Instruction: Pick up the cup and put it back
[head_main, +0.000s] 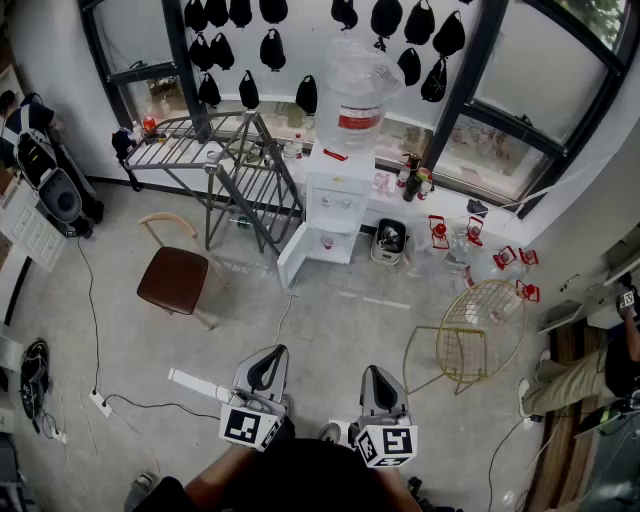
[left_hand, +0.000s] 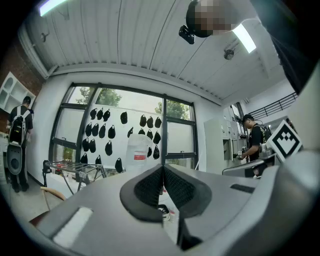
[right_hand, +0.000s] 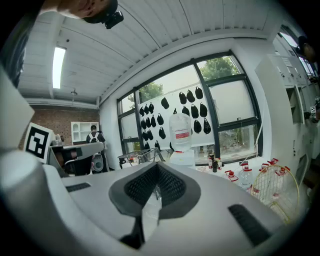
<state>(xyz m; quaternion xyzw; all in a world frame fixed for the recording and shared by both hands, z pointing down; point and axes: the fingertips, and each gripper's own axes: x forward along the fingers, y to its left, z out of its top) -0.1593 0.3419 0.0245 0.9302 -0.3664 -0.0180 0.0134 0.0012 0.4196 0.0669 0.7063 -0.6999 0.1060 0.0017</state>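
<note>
place: office-like workroom | signs: water dispenser (head_main: 340, 195), drying rack (head_main: 215, 150), brown chair (head_main: 173, 278), wire chair (head_main: 482, 328), tall windows (head_main: 545, 75)

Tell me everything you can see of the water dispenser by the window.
The water dispenser is a white upright cabinet standing by the window, next to a metal drying rack. A clear water bottle with a red label sits upturned on top. Its lower door looks swung open.

Water dispenser (head_main: 338, 195), drying rack (head_main: 215, 150) just beside; brown chair (head_main: 172, 278), gold wire chair (head_main: 482, 325) well apart.
</note>
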